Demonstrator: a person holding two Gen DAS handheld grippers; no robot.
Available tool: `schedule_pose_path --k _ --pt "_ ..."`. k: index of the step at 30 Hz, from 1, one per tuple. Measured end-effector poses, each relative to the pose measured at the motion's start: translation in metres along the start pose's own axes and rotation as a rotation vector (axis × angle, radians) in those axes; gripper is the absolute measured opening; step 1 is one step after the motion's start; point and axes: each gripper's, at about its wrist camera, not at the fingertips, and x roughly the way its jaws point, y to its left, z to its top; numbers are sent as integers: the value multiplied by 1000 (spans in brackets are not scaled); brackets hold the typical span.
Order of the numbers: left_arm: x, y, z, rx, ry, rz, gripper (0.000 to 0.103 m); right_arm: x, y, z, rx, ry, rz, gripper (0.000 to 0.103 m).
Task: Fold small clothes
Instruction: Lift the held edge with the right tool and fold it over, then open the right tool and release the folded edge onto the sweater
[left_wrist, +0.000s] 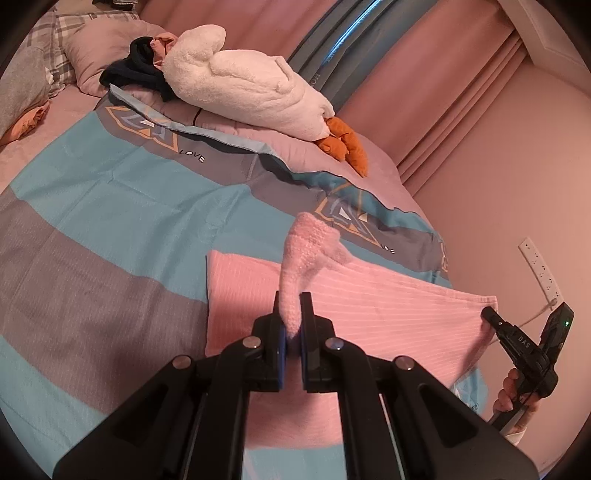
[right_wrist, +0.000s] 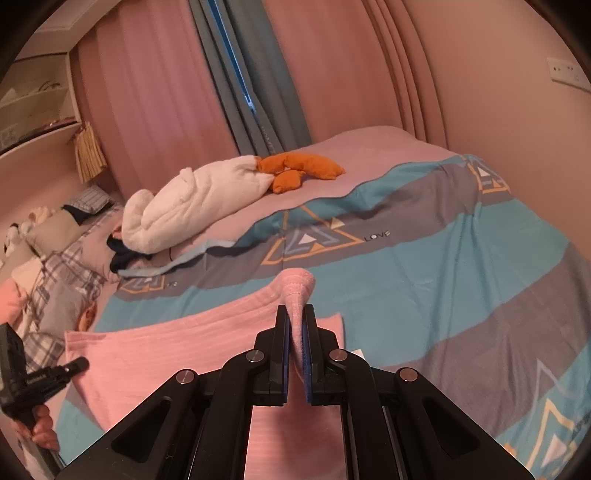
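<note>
A pink ribbed garment (left_wrist: 388, 314) lies spread over the striped bed cover, held at two spots. My left gripper (left_wrist: 292, 299) is shut on a bunched-up corner of it, and the cloth sticks up between the blue pads. In the right wrist view the same pink garment (right_wrist: 155, 354) stretches to the left, and my right gripper (right_wrist: 296, 310) is shut on another pinched-up fold. Each gripper shows at the edge of the other's view, the right gripper (left_wrist: 489, 315) and the left gripper (right_wrist: 79, 363), each held by a hand.
The blue and grey striped bed cover (left_wrist: 110, 229) fills the bed. A white plush goose with orange feet (left_wrist: 243, 85) and dark clothes (left_wrist: 136, 70) lie at the far side by the pillows. Pink curtains (right_wrist: 155, 92) and a wall socket (left_wrist: 539, 267) border the bed.
</note>
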Motion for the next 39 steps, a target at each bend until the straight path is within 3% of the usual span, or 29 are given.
schedule_pose_path --k 7,15,25,34,39 --pt "26 11 17 -5 22 32 5 31 -3 15 -11 41 4 7" --pt "75 29 35 -32 88 97 5 92 -8 22 -23 153 -22 7" --pt "136 50 38 -61 195 198 6 170 -22 4 -14 341 -105 7" --pt "169 71 31 -66 271 268 7 201 -36 -17 9 420 -162 7" --pt "175 79 29 -78 274 261 8 206 -39 -25 13 434 -178 7"
